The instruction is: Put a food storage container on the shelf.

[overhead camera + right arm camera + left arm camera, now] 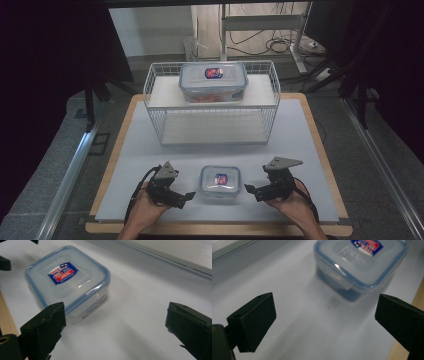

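Observation:
A small square clear food box [220,181] with a blue-rimmed lid and a red and blue label rests on the white mat near the front edge. My left gripper [189,196] sits just left of it, open, nothing between its jaws. My right gripper [248,189] sits just right of it, open and empty too. From the left gripper view the small box [359,267] lies ahead between the jaws [325,315], apart from them. From the right gripper view the small box [67,280] lies ahead and left of my right gripper [116,327]. A larger clear box [213,81] rests on the wire rack's top shelf.
A white wire rack [212,102] with two shelves stands at the back of the white mat [300,150]; its lower shelf is bare. The wooden table edge [215,229] runs along the front. Dark curtains and cables lie beyond the table.

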Available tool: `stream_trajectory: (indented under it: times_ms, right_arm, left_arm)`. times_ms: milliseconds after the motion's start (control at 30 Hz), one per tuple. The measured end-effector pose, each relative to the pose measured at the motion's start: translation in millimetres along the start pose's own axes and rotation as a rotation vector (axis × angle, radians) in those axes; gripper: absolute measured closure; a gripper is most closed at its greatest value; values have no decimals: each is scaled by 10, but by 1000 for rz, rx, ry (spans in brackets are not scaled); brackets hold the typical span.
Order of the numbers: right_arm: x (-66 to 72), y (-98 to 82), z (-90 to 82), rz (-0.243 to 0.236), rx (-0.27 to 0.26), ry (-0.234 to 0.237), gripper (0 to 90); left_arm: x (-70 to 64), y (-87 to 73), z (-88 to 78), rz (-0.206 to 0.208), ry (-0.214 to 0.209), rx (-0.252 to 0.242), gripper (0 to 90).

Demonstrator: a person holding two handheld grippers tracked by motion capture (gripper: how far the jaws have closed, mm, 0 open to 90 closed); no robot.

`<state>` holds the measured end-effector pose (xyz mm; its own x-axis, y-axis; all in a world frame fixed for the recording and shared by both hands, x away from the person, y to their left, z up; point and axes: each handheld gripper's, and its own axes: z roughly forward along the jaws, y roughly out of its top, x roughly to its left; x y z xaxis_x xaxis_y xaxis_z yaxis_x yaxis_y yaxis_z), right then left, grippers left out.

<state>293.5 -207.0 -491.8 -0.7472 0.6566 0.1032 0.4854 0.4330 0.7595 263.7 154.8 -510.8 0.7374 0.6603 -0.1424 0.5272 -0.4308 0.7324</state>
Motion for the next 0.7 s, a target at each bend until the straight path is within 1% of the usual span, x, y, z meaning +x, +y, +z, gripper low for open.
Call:
stream_trajectory:
  times_ms: [67, 167, 267, 300, 333, 367, 467, 533, 633, 667, 700]
  right_arm:
    - [13, 18, 11, 3, 11, 10, 57]
    - [33, 52, 47, 13, 27, 41, 100]
    - [64, 76, 102, 19, 45, 72, 119]
    - [73, 84, 130, 17, 50, 82, 124]
    - [79, 89, 147, 19, 54, 91, 124]
    - [88, 96, 173, 24, 58, 101, 124]
    - [103, 109, 260, 31, 69, 132, 123]
    - [103, 114, 304, 46, 72, 153, 122]
    - [89, 125, 365, 76, 82, 179, 122]
    - [80, 127, 383, 83, 85, 186, 121]
    - [64, 128, 412, 103, 90, 207, 122]
  left_arm:
    - [13, 39, 38, 5, -11, 1, 35]
    - [30, 99, 107, 5, -35, 2, 42]
    - [46, 170, 221, -11, -84, 8, 59]
    - [53, 182, 248, -18, -106, 7, 58]
    - [59, 198, 277, -38, -136, 1, 58]
    - [59, 217, 303, -52, -150, -3, 71]
    - [48, 274, 380, -63, -171, 1, 81]
    - [47, 296, 433, -85, -193, 3, 81]
    - [62, 309, 491, -113, -231, 10, 81]
    - [66, 306, 504, -127, -253, 13, 81]
    - [64, 303, 509, -134, -269, 20, 81]
